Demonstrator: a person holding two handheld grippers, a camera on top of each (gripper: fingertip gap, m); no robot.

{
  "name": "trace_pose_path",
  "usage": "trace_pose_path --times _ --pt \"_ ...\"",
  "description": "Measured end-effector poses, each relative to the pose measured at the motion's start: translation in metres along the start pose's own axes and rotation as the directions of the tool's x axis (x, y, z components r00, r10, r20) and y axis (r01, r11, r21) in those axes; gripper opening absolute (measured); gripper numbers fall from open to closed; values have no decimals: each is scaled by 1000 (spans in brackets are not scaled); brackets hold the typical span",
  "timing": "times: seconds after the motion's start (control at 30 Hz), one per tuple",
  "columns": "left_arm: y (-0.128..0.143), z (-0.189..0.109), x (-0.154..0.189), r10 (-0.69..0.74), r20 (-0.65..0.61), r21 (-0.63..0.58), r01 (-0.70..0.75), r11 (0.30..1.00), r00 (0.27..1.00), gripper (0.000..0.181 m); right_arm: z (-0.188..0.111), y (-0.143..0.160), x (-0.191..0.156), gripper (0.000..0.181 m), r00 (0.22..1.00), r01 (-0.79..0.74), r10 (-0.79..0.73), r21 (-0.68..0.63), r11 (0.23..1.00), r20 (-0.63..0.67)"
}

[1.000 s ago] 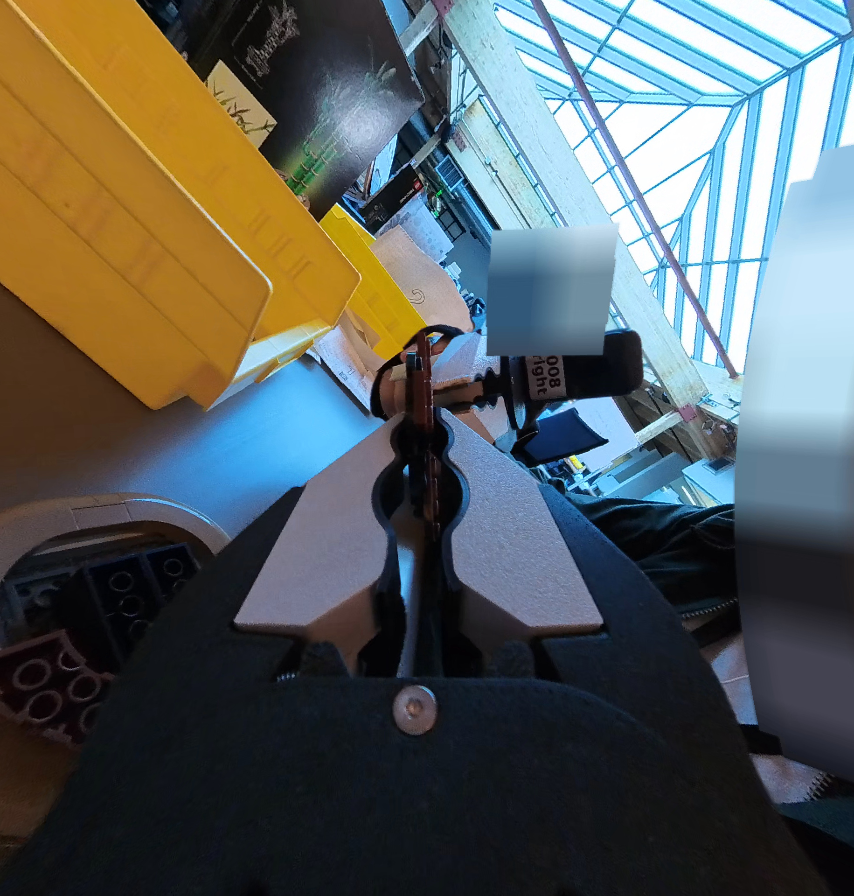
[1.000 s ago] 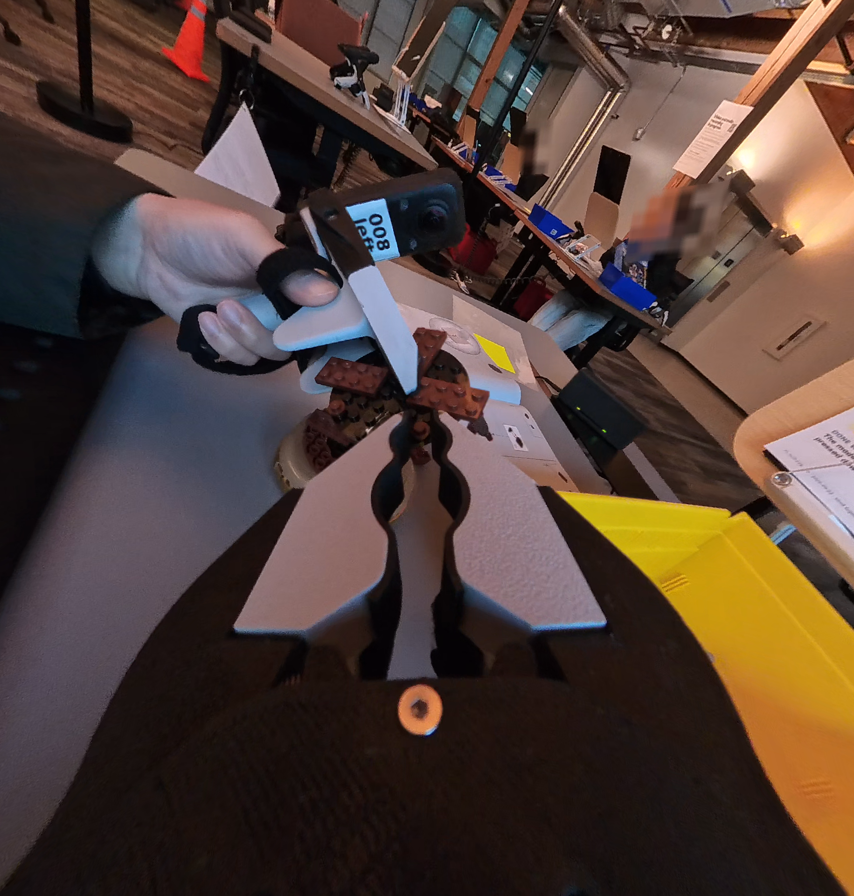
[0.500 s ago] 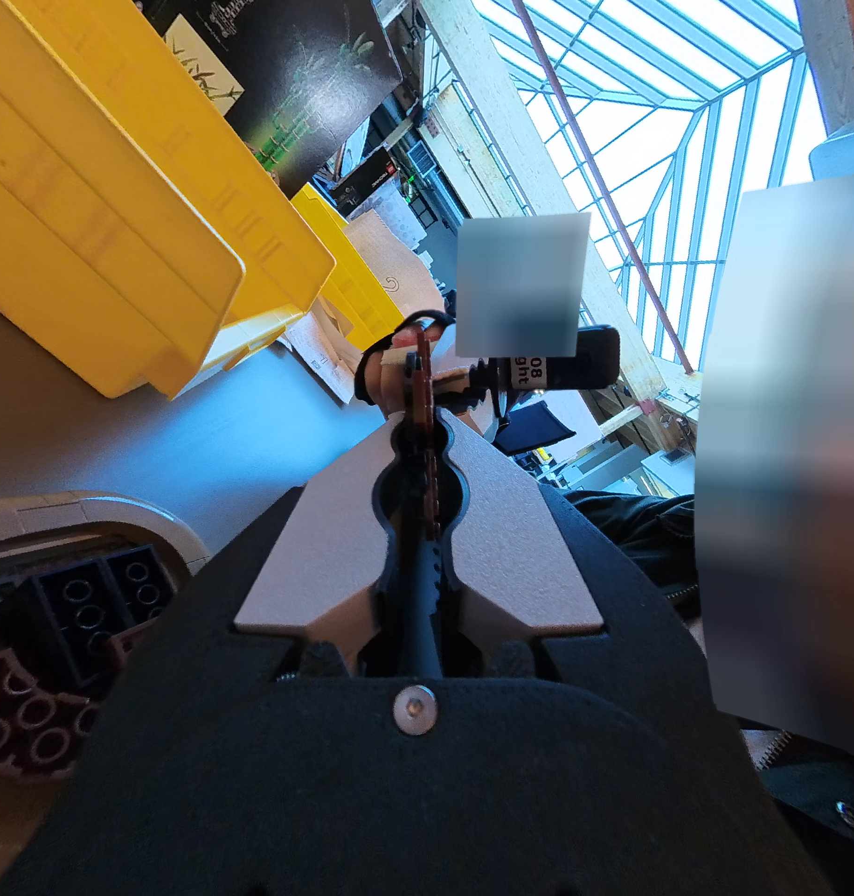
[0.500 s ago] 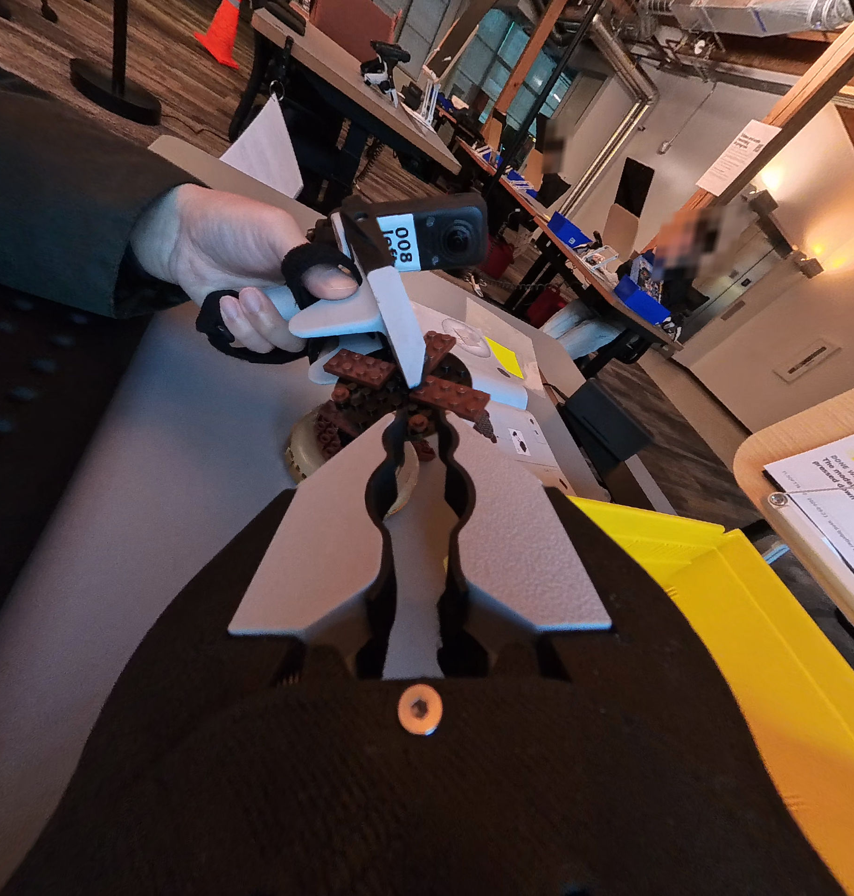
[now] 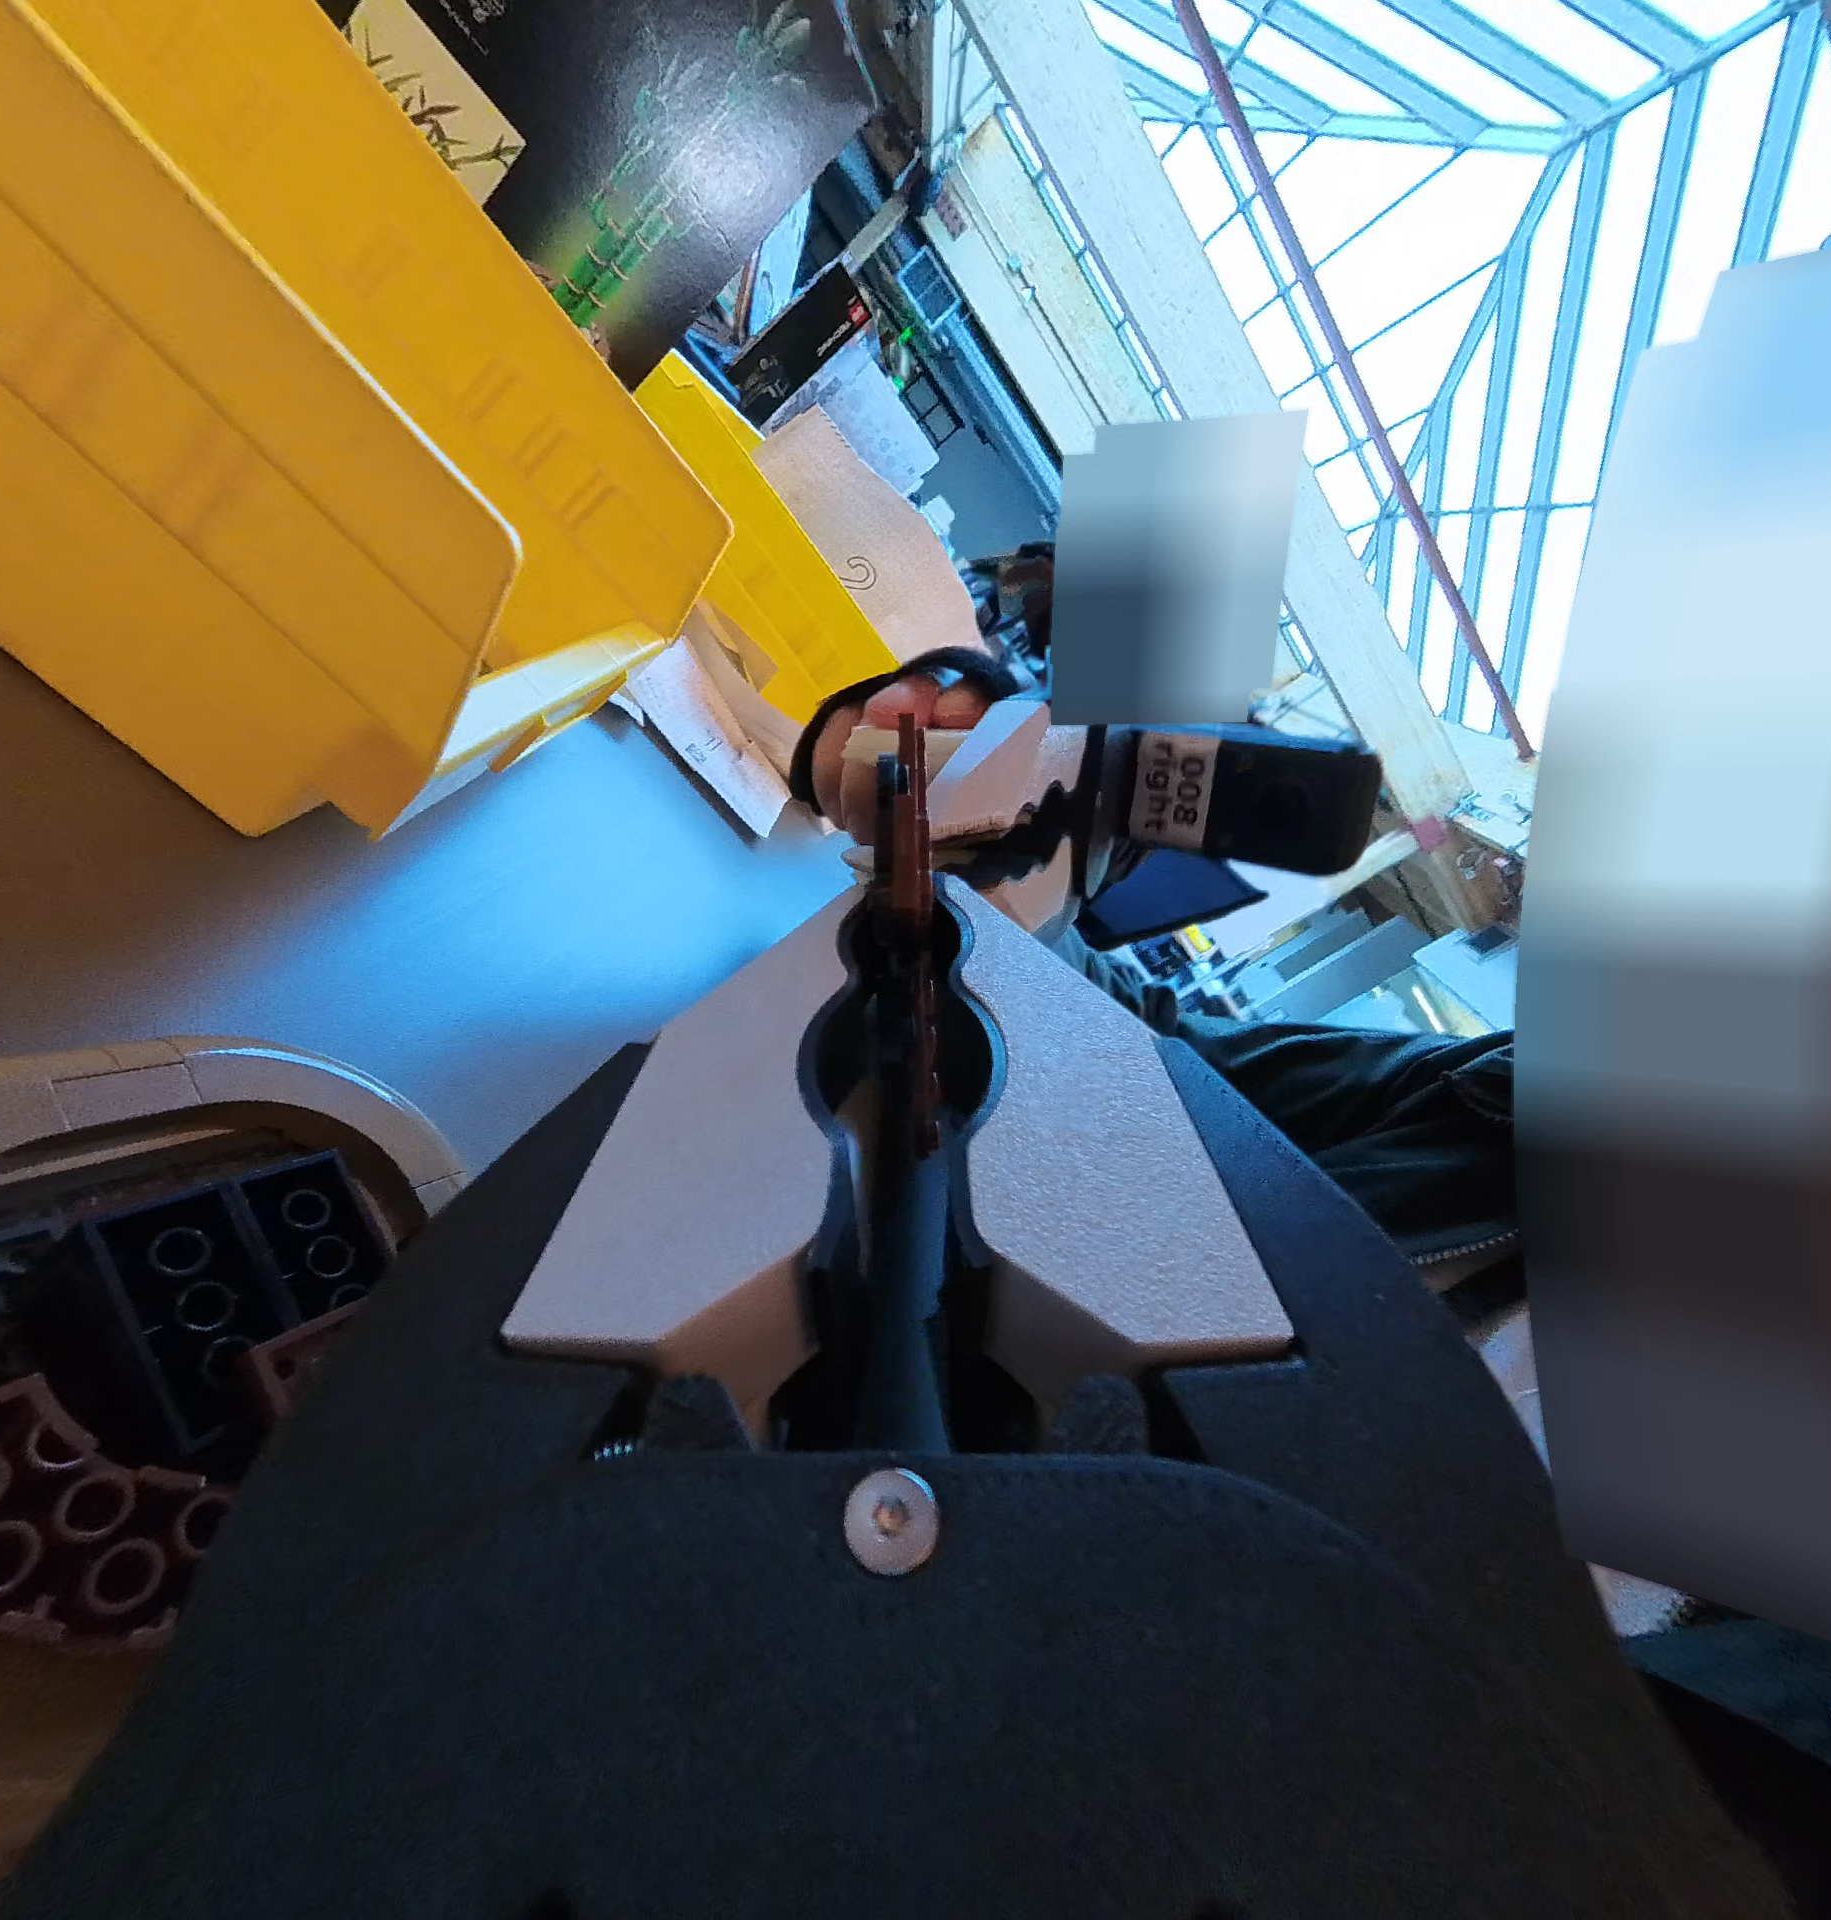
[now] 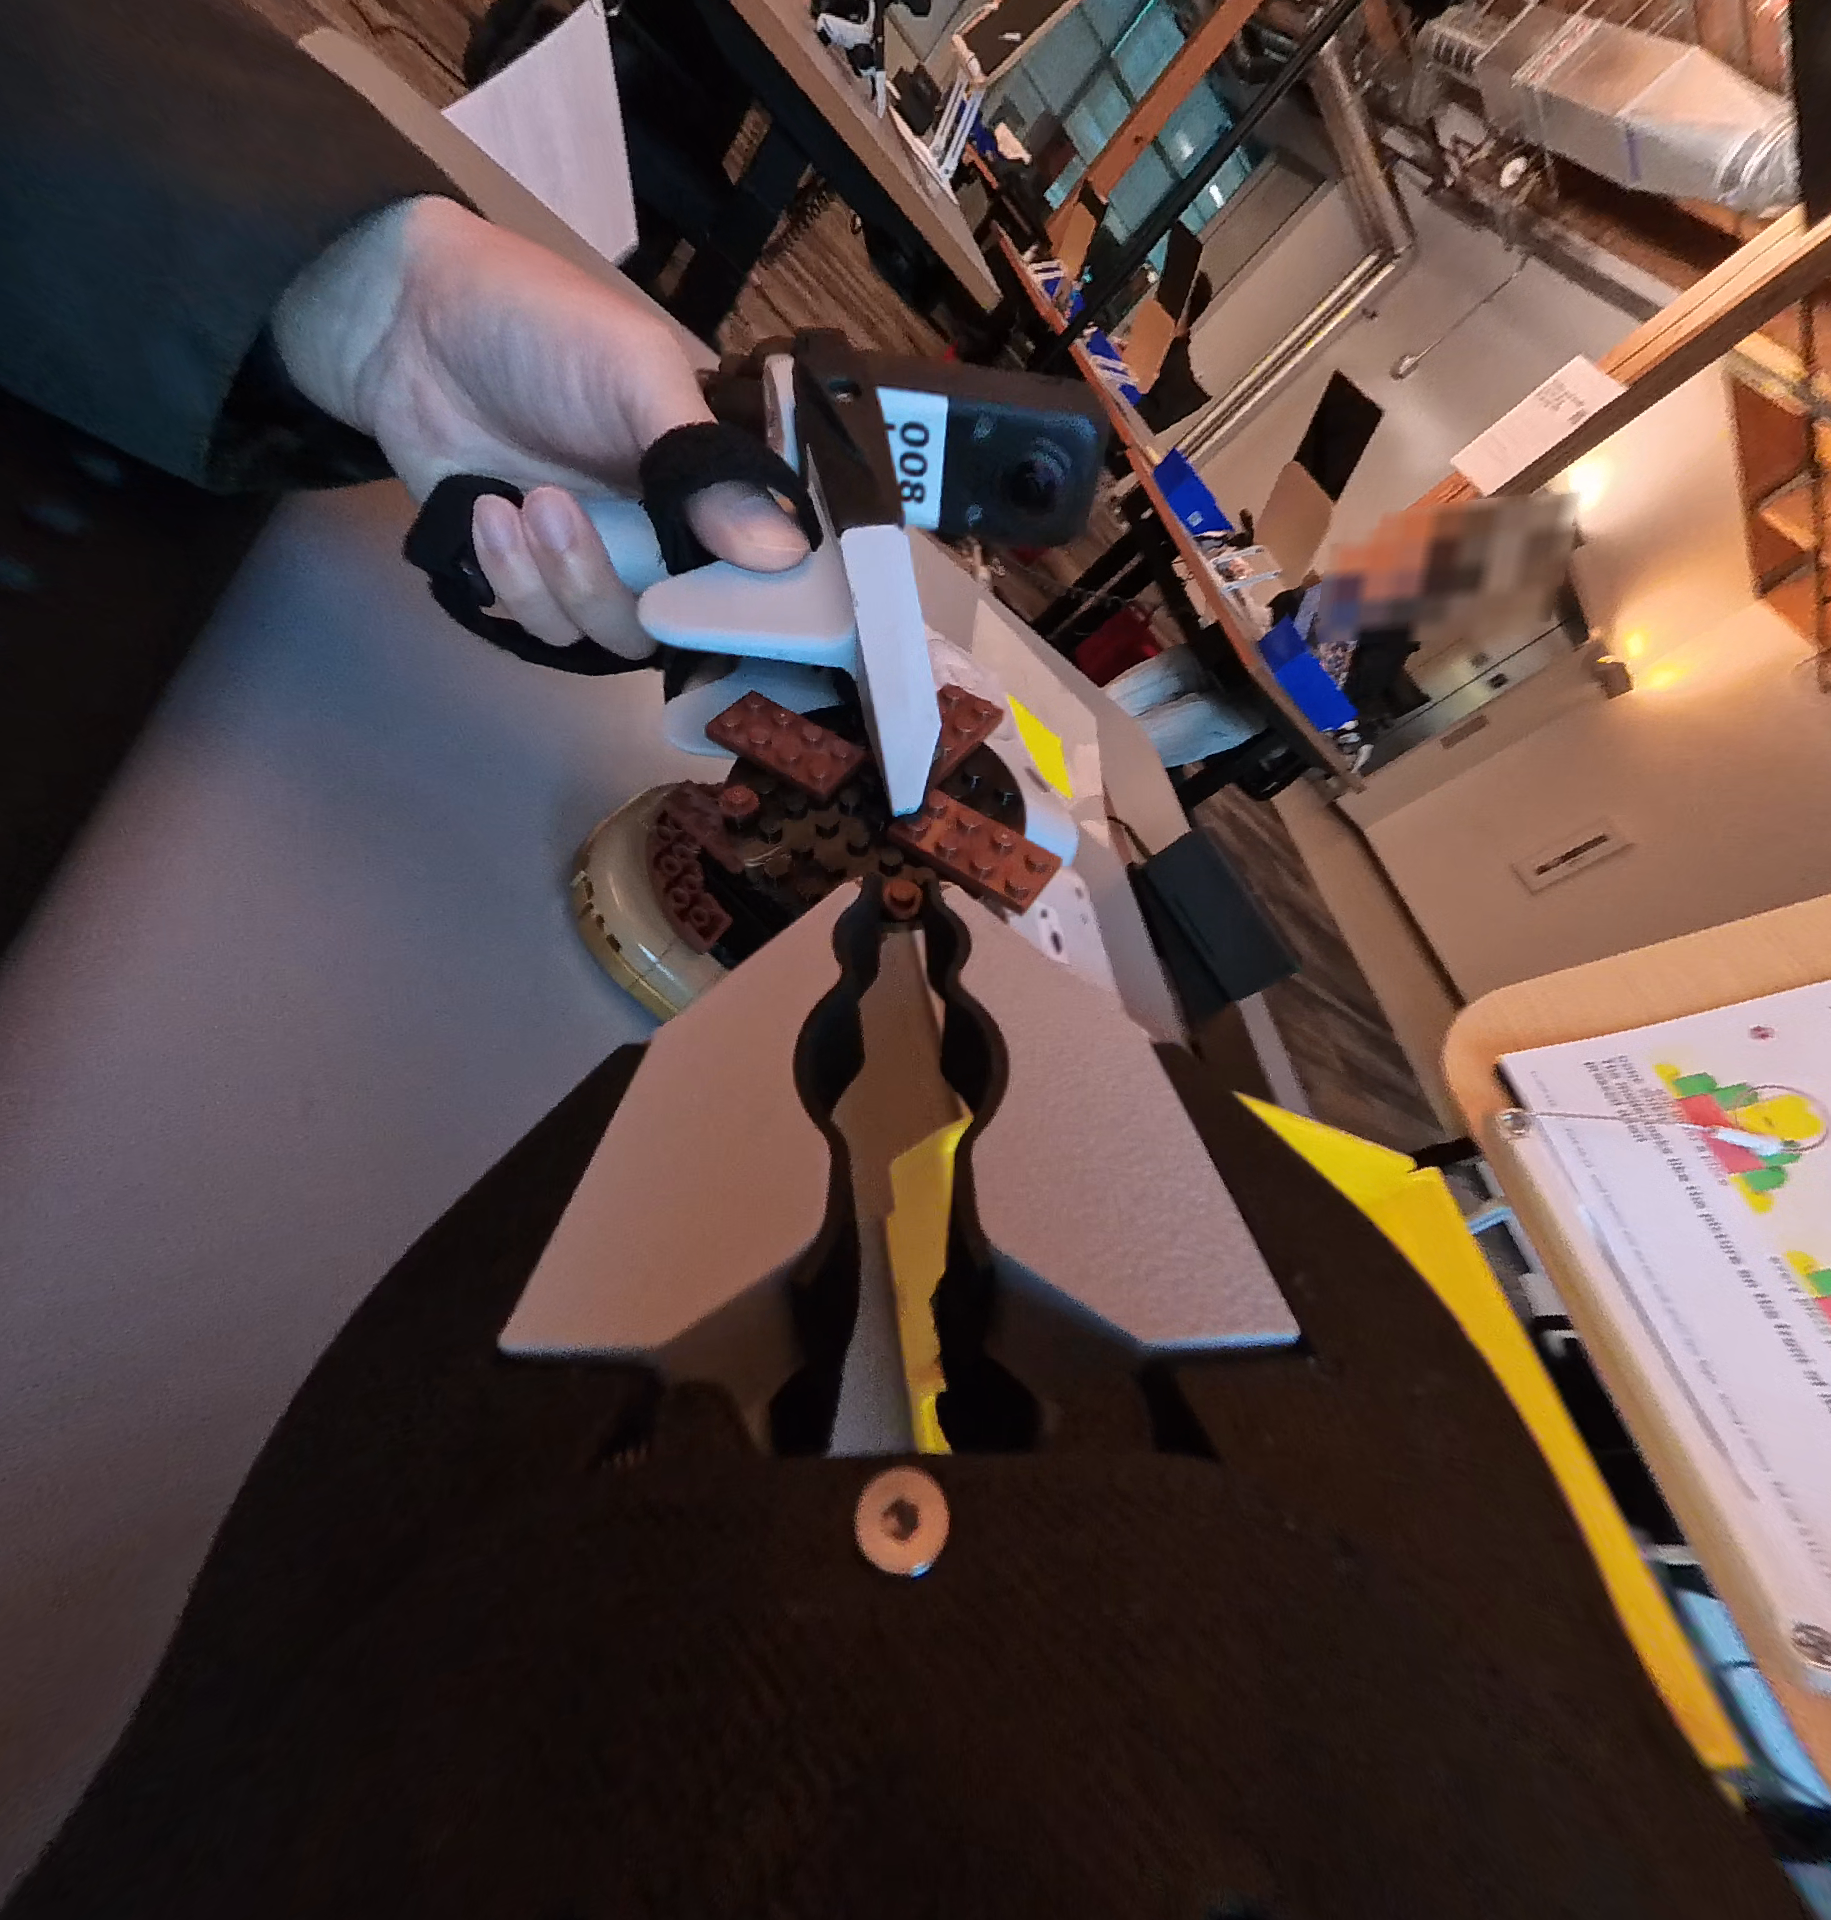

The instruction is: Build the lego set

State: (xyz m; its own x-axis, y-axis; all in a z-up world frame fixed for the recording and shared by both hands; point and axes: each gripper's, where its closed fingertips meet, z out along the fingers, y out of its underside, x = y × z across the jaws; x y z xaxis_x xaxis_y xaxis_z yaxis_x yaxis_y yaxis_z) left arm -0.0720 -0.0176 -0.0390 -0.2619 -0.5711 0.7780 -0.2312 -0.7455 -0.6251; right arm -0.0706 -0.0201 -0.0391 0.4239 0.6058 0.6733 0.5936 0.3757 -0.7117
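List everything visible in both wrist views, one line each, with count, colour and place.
Lego assembly: one, brown plates on dark pieces, held up between the two grippers.
Round base: one, tan, on the table below the assembly, with dark and maroon bricks in it.
Table: one, grey, under everything.
Bins: at least three, yellow, along the table edge.
Box: one, black with green plant art, behind the bins.
Instruction sheet: one, white with coloured pictures, on a wooden board to the right.
Left gripper: one, grey fingers, shut on the assembly's thin edge.
Right gripper: one, grey fingers, tips pinching a small brown stud at the assembly's near edge.
Left hand: one, dark sleeve, holding the left gripper.
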Motion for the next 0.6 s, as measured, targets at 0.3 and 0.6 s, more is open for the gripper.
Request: trace_pose_path --times 0.3,0.6 --pt "5 3 8 -4 -53 -33 2 999 999 6 -6 -5 -5 4 993 -80 82 -28 996 84" --pt "4 3 6 99 5 -36 -99 994 995 6 -6 -4 -2 3 978 -184 185 -11 983 93"
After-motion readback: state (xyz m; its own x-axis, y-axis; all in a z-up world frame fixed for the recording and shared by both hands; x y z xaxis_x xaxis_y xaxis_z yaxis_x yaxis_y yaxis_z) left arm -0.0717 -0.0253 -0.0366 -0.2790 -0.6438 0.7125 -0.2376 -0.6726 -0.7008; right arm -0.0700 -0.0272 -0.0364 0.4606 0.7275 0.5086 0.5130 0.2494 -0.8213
